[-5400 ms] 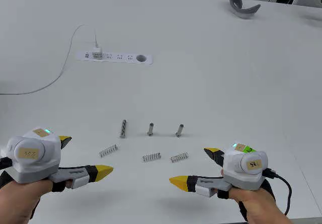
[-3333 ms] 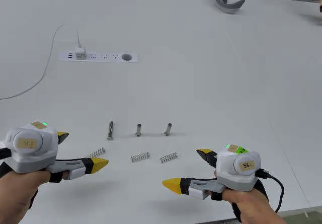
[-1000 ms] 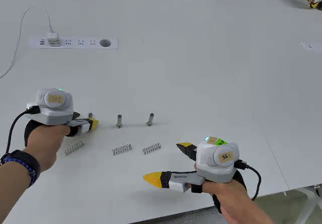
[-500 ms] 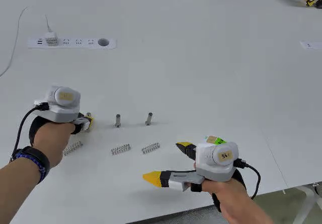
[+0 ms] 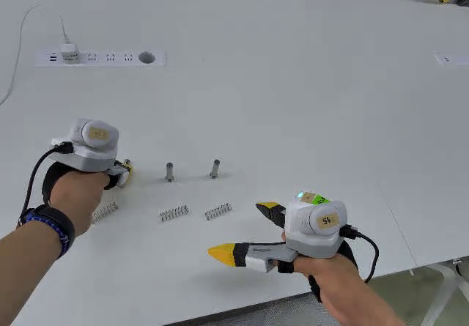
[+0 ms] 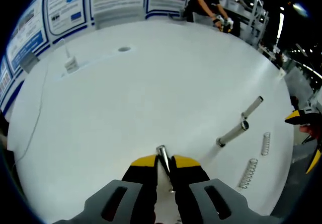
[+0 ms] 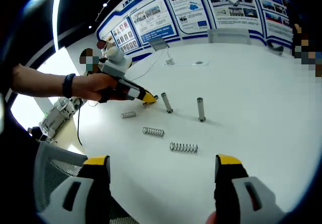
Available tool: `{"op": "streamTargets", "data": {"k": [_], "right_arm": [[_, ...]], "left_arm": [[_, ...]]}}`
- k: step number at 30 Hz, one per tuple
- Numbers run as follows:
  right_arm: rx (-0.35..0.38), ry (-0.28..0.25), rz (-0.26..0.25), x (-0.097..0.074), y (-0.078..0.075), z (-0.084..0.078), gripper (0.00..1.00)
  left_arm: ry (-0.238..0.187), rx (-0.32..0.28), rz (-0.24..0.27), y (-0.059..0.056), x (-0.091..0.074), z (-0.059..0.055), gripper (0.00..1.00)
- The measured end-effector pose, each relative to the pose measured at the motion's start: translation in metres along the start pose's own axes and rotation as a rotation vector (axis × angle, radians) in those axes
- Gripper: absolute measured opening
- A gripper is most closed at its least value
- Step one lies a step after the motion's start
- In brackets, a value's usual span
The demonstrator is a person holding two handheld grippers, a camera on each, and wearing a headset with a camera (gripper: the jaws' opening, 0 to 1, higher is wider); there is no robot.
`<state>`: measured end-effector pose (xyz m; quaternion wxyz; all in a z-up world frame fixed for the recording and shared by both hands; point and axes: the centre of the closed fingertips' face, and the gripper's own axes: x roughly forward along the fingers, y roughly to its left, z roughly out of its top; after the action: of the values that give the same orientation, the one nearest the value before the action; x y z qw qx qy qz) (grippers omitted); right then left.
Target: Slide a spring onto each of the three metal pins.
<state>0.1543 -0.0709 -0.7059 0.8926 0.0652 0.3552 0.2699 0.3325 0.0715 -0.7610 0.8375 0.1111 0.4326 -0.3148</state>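
Hovering nearest over white matte tabletop [image 5: 308, 99]: right gripper [image 5: 244, 230], jaws spread wide, nothing between them. Beyond it, three small coiled steel springs [image 5: 174, 213] lying flat in a row. Behind those, two short grey metal pins [image 5: 169, 171] upright. Third pin [image 6: 162, 156] clamped in left gripper [image 6: 161, 162], shaft mostly hidden by yellow tips. Far: white power strip [image 5: 102, 57], blue-and-white wall posters [image 7: 188, 5]. Leftmost spring lies against left hand [image 5: 69, 194] edge; overlap unclear.

Power strip [image 5: 101, 58], charger [image 5: 69, 51] plugged in; wall posters [image 7: 190, 6].
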Motion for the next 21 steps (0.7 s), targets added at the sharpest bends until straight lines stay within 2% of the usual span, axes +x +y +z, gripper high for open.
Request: {"op": "streamTargets", "data": {"k": [5,7,8,9,12,13,21], "right_arm": [[0.003,0.004,0.001,0.0006,0.0009,0.0000,0.87],[0.006,0.004,-0.001,0.0002,0.0000,0.0002,0.87],[0.007,0.003,-0.002,-0.0001,-0.0003,0.0006,0.86],[0.008,0.001,-0.003,-0.0002,-0.0008,0.0007,0.86],[0.009,0.000,-0.006,-0.0005,-0.0024,0.0009,0.86],[0.009,-0.002,-0.007,-0.0008,-0.0027,0.0010,0.86],[0.013,-0.003,-0.012,-0.0020,-0.0033,0.0006,0.86]], "left_arm": [[0.009,0.022,0.040,0.0010,0.0017,0.0037,0.13],[0.015,0.046,0.060,0.0007,0.0023,0.0044,0.13],[0.020,0.076,0.076,0.0026,0.0020,0.0043,0.12],[0.022,0.076,0.076,0.0005,0.0020,0.0038,0.12],[0.016,0.076,0.092,0.0036,0.0016,0.0031,0.10],[0.014,0.059,0.104,0.0056,0.0013,0.0031,0.08],[0.009,0.035,0.069,0.0072,-0.0006,0.0008,0.07]]}}
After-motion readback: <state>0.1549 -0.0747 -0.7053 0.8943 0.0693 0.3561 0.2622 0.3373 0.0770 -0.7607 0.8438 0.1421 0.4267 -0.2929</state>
